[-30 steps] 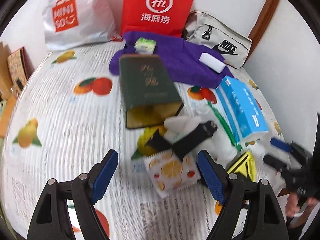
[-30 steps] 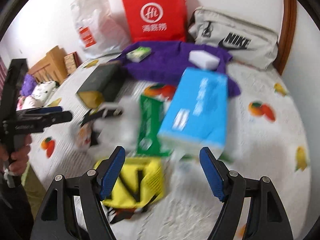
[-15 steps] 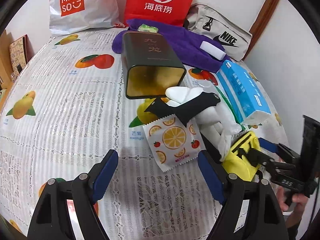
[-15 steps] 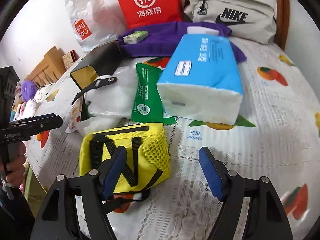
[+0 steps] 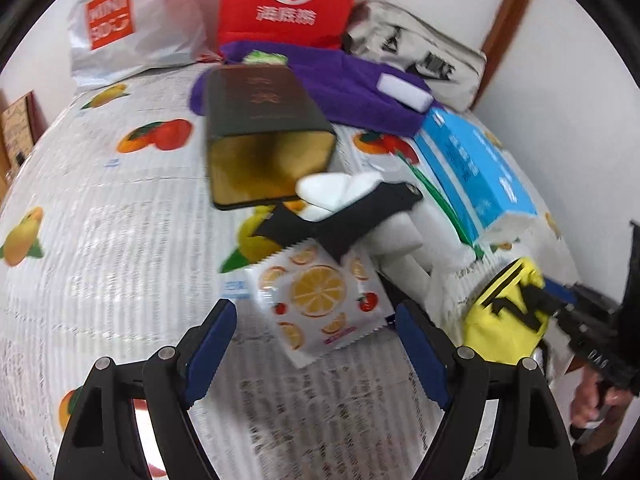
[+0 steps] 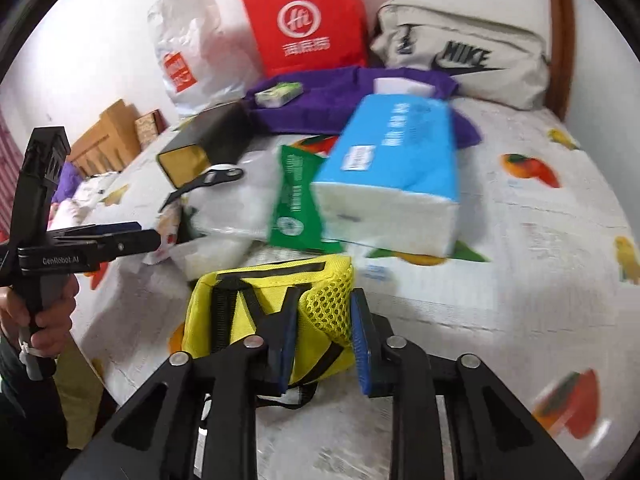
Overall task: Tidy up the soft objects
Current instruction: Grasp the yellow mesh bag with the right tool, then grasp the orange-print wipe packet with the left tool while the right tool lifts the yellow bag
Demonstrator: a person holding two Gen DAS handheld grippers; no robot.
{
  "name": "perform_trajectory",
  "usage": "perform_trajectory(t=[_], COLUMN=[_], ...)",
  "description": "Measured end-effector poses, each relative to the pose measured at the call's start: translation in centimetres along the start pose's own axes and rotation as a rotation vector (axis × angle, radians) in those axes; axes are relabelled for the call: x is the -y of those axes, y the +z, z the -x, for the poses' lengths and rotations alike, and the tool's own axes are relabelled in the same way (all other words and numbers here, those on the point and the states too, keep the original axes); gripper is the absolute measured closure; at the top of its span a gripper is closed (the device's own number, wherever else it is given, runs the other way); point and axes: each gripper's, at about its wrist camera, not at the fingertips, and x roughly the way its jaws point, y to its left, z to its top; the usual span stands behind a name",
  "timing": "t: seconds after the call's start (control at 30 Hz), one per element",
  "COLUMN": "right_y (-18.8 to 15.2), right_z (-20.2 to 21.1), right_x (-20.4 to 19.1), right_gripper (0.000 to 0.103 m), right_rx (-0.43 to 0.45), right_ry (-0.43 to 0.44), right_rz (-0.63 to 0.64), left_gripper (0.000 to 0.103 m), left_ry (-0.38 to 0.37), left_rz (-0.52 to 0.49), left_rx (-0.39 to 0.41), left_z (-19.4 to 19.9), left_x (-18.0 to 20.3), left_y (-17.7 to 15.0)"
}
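Note:
My right gripper (image 6: pixel 320 334) is shut on the mesh corner of a yellow pouch with black straps (image 6: pixel 248 308), which lies at the table's near edge; the pouch also shows in the left wrist view (image 5: pixel 506 320). My left gripper (image 5: pixel 314 342) is open and empty, its fingers on either side of an orange-print wipes packet (image 5: pixel 320 296). Behind that packet lie white soft packs (image 5: pixel 396 236) under a black strap (image 5: pixel 340 220). A blue tissue pack (image 6: pixel 396 168) and a green packet (image 6: pixel 296 200) lie beyond the pouch.
A dark tin with a gold inside (image 5: pixel 264 136) lies on its side. A purple towel (image 5: pixel 344 84) with a white sponge (image 5: pixel 406 86) lies at the back. Behind stand a red bag (image 5: pixel 288 0), a white Miniso bag (image 5: pixel 120 20) and a grey Nike bag (image 6: pixel 464 56).
My right gripper has moved forward and closed on the yellow pouch's mesh corner. My left gripper has moved a little closer to the orange-print packet and stays open.

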Motion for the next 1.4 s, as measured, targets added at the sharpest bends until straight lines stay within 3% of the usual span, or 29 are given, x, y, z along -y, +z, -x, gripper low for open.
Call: perform_trajectory(t=[0.13,0.2,0.23,0.27,0.37,0.43,0.57,0.87,1.07,1.4], right_y=[-0.5,-0.7,-0.9,-1.0,-1.0,-1.0,-1.2,-1.5,-1.5,-0.9], right_z=[-0.2,-0.9,-1.1,-1.3,-1.6,-1.7,-1.4,-1.2,-0.8,2.6], right_x=[1.4,1.9,1.9,1.9,1.9,1.9,1.8,2.2,2.0,1.9], right_gripper=[0.079,0.079,0.076,0.075,0.072,0.076,0.078,0.074,0.079,0.080], right_rx=[-0.019,-0.039,-0.046,-0.049,-0.037,-0.024,-0.012,-0.022,-0.009,0.041], right_ry=[-0.034,-0.034,-0.035,-0.040,-0.043,-0.034,-0.030,-0.050,-0.038,-0.017], right_rz=[-0.030,-0.052,-0.055,-0.057,-0.059,-0.066,-0.063,-0.095,-0.075,-0.105], left_gripper=[0.019,0.020,0.027,0.043,0.060,0.069,0.081,0.085,0.092,0.095], left_ry=[0.079,0.084,0.078,0.068,0.043,0.025,0.024,0.053,-0.003,-0.052], left_rz=[-0.046,-0.043,-0.039,-0.046,-0.041,-0.027,-0.022,-0.019,0.020,0.046], left_rx=[0.019,0.037,0.052,0.062,0.060,0.054,0.056,0.057,0.075,0.123], left_z=[-1.1,-1.3,-1.2,-1.1,-0.5,-0.2,0.8,1.5,1.9,4.9], left_x=[1.3,1.3,1.2,1.1,0.2,-0.5,-1.6,-2.6,-3.1,-3.1], left_y=[0.2,0.4,0.4,0.3,0.2,0.0,-0.8,-1.7,-1.8,-1.5])
